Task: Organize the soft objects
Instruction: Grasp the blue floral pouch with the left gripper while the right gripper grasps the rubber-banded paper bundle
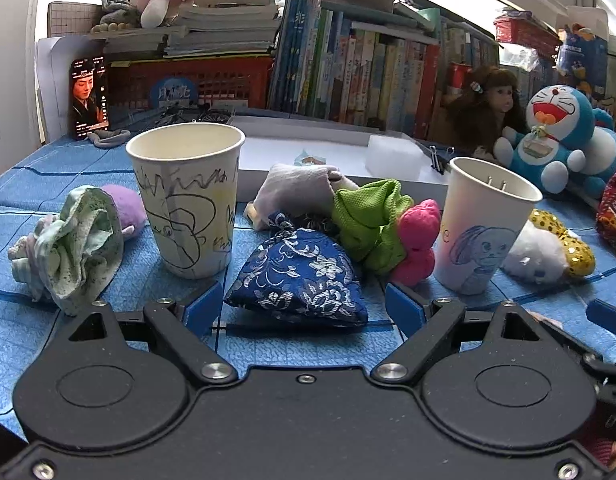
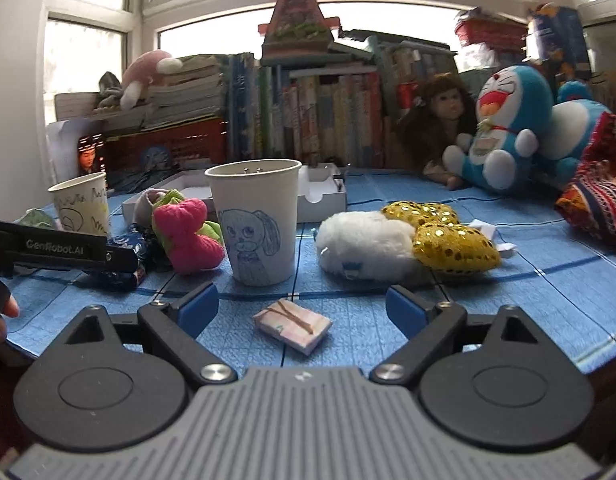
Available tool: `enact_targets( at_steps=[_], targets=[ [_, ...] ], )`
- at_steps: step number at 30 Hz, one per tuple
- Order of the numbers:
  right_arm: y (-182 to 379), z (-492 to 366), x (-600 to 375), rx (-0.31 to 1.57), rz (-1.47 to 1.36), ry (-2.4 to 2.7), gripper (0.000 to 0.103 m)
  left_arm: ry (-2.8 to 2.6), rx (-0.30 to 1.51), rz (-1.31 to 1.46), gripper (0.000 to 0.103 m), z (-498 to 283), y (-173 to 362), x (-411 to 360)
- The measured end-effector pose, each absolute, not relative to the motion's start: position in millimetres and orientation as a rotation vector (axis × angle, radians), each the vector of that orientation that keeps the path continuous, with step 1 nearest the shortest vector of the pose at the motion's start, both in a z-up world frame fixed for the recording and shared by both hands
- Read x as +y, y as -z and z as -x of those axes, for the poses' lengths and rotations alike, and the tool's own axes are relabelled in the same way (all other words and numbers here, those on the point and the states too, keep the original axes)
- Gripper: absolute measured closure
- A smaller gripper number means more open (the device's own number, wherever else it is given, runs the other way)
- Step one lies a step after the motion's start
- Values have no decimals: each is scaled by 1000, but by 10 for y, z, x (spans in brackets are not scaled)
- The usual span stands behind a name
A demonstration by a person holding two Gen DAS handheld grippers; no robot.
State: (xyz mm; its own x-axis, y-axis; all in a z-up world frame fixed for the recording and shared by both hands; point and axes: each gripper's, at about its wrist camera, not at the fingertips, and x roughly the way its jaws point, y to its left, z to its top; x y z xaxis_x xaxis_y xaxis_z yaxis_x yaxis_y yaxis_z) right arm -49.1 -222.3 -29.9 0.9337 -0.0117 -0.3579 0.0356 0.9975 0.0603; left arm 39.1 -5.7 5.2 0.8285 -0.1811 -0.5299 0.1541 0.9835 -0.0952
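Note:
My left gripper [image 1: 303,304] is open, its jaws on either side of a blue floral pouch [image 1: 299,276] lying on the blue mat. Behind the pouch are a green cloth [image 1: 368,220], a pink plush [image 1: 418,240] and a white sock [image 1: 299,188]. A crumpled pale green cloth [image 1: 75,244] and a purple plush [image 1: 125,204] lie at the left. My right gripper [image 2: 301,306] is open above a small folded paper packet [image 2: 293,324]. A white plush [image 2: 364,244] and gold sequin hearts [image 2: 448,240] lie ahead on the right.
Two paper cups stand on the mat: a scribbled one [image 1: 187,196] and one with a drawn dog [image 2: 257,220]. A white shallow box [image 1: 340,152] sits behind. Books, a doll [image 2: 444,116], Doraemon plushes [image 2: 504,128] and a phone [image 1: 89,96] line the back.

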Motion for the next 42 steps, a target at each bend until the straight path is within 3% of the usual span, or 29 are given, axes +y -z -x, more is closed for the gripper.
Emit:
enact_targets(
  at_steps=[14, 18, 21, 26, 37, 38, 42],
  targets=[
    [402, 453, -1978, 336, -112, 134, 22, 133, 567, -24, 16, -592, 33, -160],
    [432, 443, -1969, 345, -132, 149, 29, 156, 591, -22, 28, -604, 48, -170],
    [443, 435, -1956, 345, -111, 168, 42, 153, 580, -49, 37, -537, 37, -193],
    [439, 426, -2016, 350, -105, 162, 50, 147, 585, -61, 40, -359, 7, -208],
    [452, 442, -2161, 342, -101, 170, 49, 162, 594, 11, 30, -68, -61, -75],
    [450, 440, -2173, 344, -102, 178, 40, 160, 586, 6, 27, -66, -63, -79],
    [450, 460, -2189, 329, -98, 191, 29, 148, 567, -14, 24, -95, -59, -116]
  ],
)
